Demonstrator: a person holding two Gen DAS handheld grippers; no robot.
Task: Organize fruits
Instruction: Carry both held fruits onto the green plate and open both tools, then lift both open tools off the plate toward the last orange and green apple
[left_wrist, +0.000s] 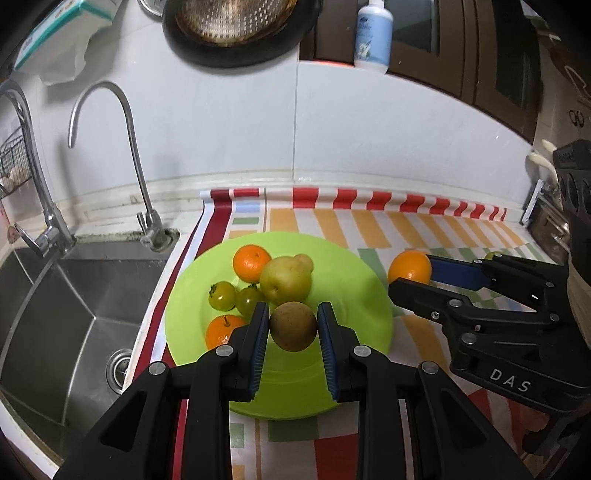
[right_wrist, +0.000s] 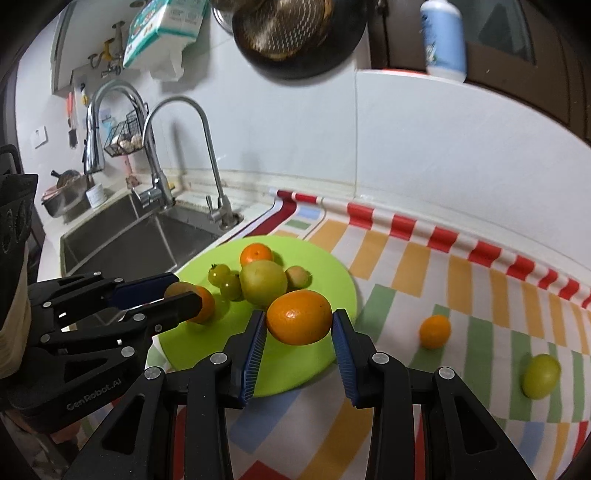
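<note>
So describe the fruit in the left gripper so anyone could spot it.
Find the green plate beside the sink. Over its near half, the left gripper holds a kiwi. It's the only brown, matte fruit; its neighbours are orange or yellow-green.

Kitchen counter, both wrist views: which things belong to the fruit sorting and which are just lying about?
Part of the job:
green plate
kiwi in left gripper
orange in right gripper
small orange and green fruit on cloth

Lying about:
sink
faucets
colander
lotion bottle
</note>
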